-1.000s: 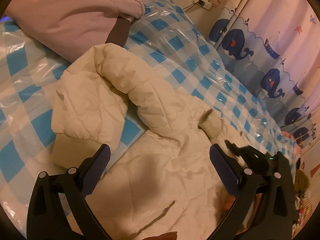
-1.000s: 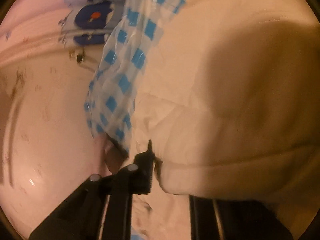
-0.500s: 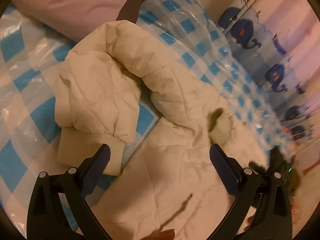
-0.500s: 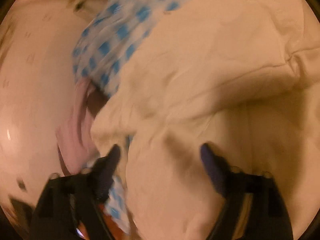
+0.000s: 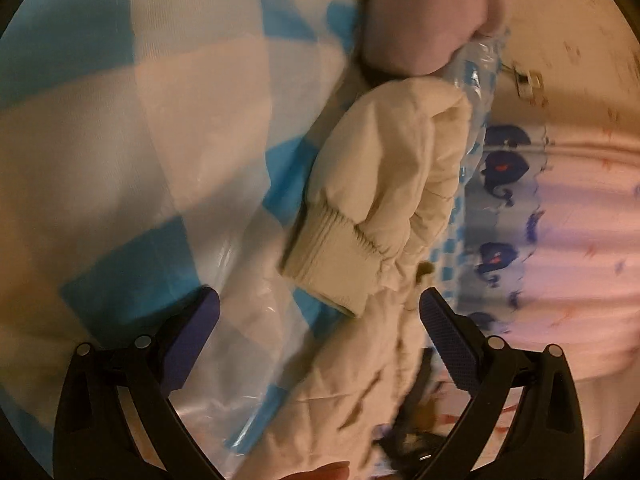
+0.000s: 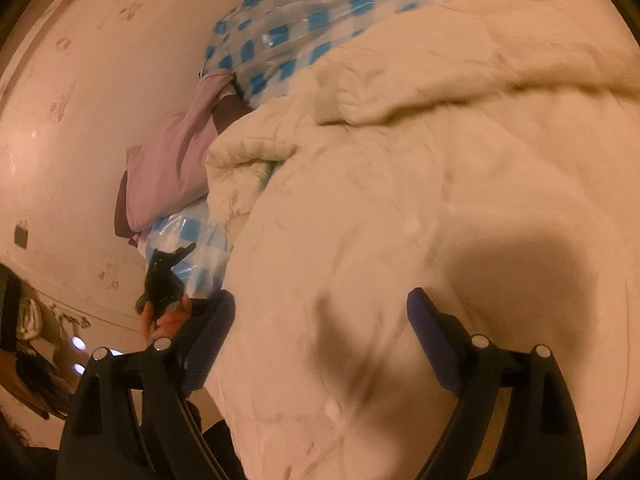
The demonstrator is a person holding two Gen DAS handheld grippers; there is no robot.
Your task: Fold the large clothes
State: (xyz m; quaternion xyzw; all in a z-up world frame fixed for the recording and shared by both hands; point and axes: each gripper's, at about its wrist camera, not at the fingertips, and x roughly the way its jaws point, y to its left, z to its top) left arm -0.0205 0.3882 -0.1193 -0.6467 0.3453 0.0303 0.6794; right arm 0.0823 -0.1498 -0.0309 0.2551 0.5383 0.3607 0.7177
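Here there is one cream padded jacket, spread over a blue-and-white checked plastic sheet, with one pink pillow at the far end against the wall. In the left wrist view one sleeve lies folded back, its ribbed cuff just beyond the fingertips. The left gripper has its jaws spread wide and nothing between them; it hovers over the sheet beside the cuff. The right gripper is likewise wide apart and empty, above the jacket's broad body, where it casts a shadow. A whale-print curtain hangs along the sheet's far edge. Bare checked sheet shows to the left of the sleeve.
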